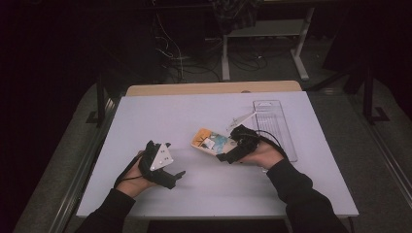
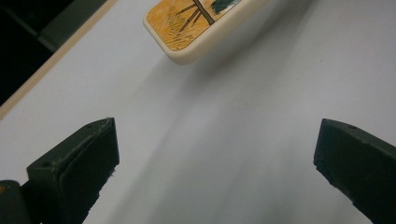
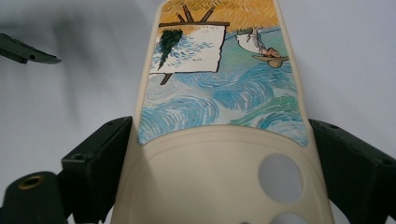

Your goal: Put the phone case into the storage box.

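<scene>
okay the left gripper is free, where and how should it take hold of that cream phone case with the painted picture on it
Probably the free orange end of the cream phone case with the painted picture, clamped across its two long cream edges. The right gripper already clamps the camera-hole end and holds the case tilted off the white table, so the open left gripper could come in from its own side, jaws straddling the narrow width.

Cream phone case [image 3: 219,116] shows swirling blue waves, an orange-yellow field at twelve o'clock, a white canvas; black jaws, pale lilac table [image 1: 160,116].
</scene>
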Motion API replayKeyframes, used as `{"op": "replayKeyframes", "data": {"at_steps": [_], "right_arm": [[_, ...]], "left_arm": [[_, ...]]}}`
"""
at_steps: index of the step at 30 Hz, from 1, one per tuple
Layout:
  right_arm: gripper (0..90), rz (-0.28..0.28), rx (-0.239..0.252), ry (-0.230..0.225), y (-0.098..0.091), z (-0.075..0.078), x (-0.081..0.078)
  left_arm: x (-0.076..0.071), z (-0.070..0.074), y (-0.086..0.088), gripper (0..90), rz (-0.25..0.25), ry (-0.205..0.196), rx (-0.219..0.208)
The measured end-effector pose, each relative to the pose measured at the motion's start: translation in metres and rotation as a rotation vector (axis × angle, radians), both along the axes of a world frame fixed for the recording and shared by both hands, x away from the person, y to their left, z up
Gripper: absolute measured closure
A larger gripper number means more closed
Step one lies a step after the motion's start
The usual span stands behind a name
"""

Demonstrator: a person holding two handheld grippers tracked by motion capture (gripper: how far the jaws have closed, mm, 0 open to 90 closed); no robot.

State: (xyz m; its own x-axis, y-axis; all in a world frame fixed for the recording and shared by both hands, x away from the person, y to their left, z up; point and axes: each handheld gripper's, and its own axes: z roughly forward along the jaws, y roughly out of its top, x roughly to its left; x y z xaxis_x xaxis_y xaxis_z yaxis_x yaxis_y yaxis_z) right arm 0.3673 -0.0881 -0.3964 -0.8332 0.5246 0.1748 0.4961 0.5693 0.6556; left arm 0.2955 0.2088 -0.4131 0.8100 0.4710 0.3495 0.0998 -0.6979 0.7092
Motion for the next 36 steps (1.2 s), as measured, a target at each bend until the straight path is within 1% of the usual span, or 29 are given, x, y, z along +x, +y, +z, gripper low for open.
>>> {"op": "replayKeyframes", "data": {"at_steps": [1, 2, 5, 10, 11, 12, 13, 14, 15, 17, 19, 21, 24, 28, 32, 33, 36], "right_arm": [[9.8, 0.0, 0.001, 0.001, 0.0, 0.0, 0.0], [9.8, 0.0, 0.001, 0.0, 0.0, 0.0, 0.0], [9.8, 0.0, 0.0, 0.0, 0.0, 0.0, 0.0], [9.8, 0.0, 0.0, 0.0, 0.0, 0.0, 0.0], [9.9, 0.0, -0.001, 0.0, 0.0, 0.0, 0.0], [9.9, 0.0, -0.001, 0.0, 0.0, 0.0, 0.0], [9.9, 0.002, -0.012, -0.011, 0.0, -0.001, 0.001], [9.9, 0.002, -0.011, -0.009, 0.0, -0.001, 0.001], [9.9, 0.002, -0.01, -0.007, 0.0, -0.001, 0.001], [9.9, 0.005, -0.013, -0.013, 0.0, -0.001, 0.001], [9.9, 0.001, -0.011, -0.008, 0.0, -0.001, 0.001], [9.9, 0.003, -0.01, -0.006, 0.0, -0.001, 0.001], [9.9, 0.009, -0.012, -0.01, 0.0, -0.001, 0.001], [9.9, 0.012, -0.012, -0.012, 0.0, -0.001, 0.001], [9.9, 0.012, -0.011, -0.008, -0.001, -0.001, 0.002], [9.9, 0.012, -0.011, -0.009, -0.001, -0.001, 0.002], [9.9, 0.012, -0.012, -0.008, 0.0, -0.001, 0.002]], "left_arm": [[-0.001, 0.0, -0.001, 0.0, 0.0, -0.009, 0.007], [-0.001, 0.0, -0.001, 0.0, -0.002, -0.017, 0.023], [-0.003, -0.001, -0.003, 0.0, -0.008, -0.044, 0.043], [-0.005, 0.0, -0.005, 0.0, -0.003, -0.084, 0.045], [-0.005, 0.0, -0.005, 0.0, -0.006, -0.093, 0.06], [-0.006, 0.0, -0.005, 0.0, -0.005, -0.103, 0.065], [-0.006, -0.001, -0.006, 0.0, -0.006, -0.108, 0.066], [-0.007, -0.002, -0.007, 0.0, -0.007, -0.116, 0.078], [-0.007, -0.001, -0.007, 0.0, -0.015, -0.128, 0.108], [-0.008, -0.003, -0.009, 0.0, -0.016, -0.131, 0.125], [-0.008, -0.003, -0.009, 0.0, -0.019, -0.141, 0.136], [-0.008, -0.003, -0.01, 0.0, -0.019, -0.151, 0.144], [-0.009, -0.003, -0.01, 0.0, -0.016, -0.155, 0.141], [-0.009, -0.002, -0.01, 0.0, -0.022, -0.169, 0.149], [-0.011, -0.004, -0.011, 0.0, -0.031, -0.193, 0.159], [-0.011, -0.004, -0.011, 0.0, -0.034, -0.201, 0.169], [-0.012, -0.005, -0.012, 0.0, -0.038, -0.212, 0.169]]}}
